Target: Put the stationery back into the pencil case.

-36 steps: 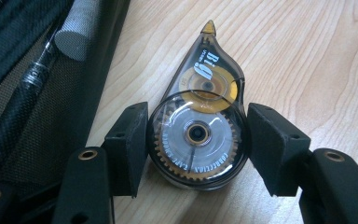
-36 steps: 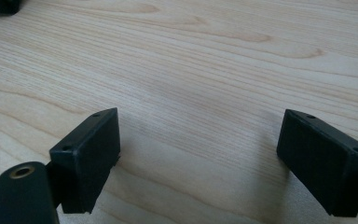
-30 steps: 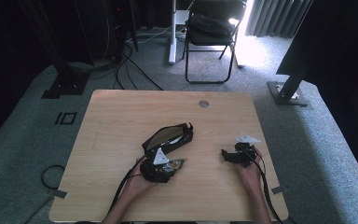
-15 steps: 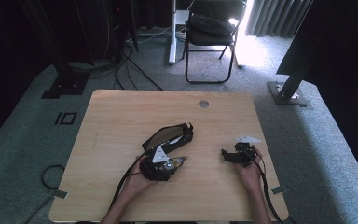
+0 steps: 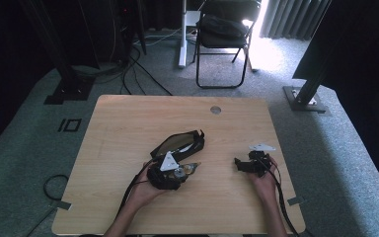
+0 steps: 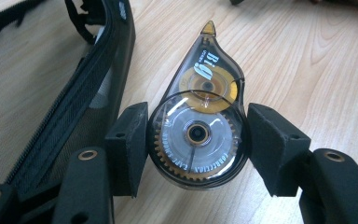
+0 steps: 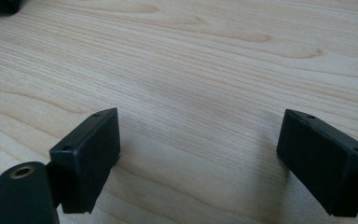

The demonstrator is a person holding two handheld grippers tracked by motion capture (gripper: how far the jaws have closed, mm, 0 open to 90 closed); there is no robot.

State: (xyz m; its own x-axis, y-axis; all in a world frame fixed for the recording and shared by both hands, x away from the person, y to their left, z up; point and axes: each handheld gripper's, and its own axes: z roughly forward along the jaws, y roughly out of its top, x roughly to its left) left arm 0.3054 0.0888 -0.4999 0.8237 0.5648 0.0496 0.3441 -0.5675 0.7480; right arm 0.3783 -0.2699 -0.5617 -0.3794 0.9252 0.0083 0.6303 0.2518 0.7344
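1. Left gripper view shows the correction tape dispenser (image 6: 198, 126) lying flat on the wooden table (image 6: 307, 60), with its round body between the two black pads of the left gripper (image 6: 196, 149). The left pad touches the shell or almost touches it; the right pad seems to touch its edge, so I cannot tell if the jaws already press on it
2. High view puts the dispenser (image 5: 187, 169) near the middle of the table (image 5: 128, 118), closer to the near edge, just beside the open black mesh pouch (image 5: 180, 143)
3. I judge the dispenser as light and stiff: a thin shell of clear plastic with gears inside. It is smooth and rounded, so it can slip or turn between the pads
4. The best place to hold is across the widest part of the round body, where the pads stand now. The narrow tip (image 6: 208, 28) with the tape looks delicate and is better left alone
5. The right gripper (image 7: 198, 154) rests near the right edge with its jaws wide apart, and nothing is between them
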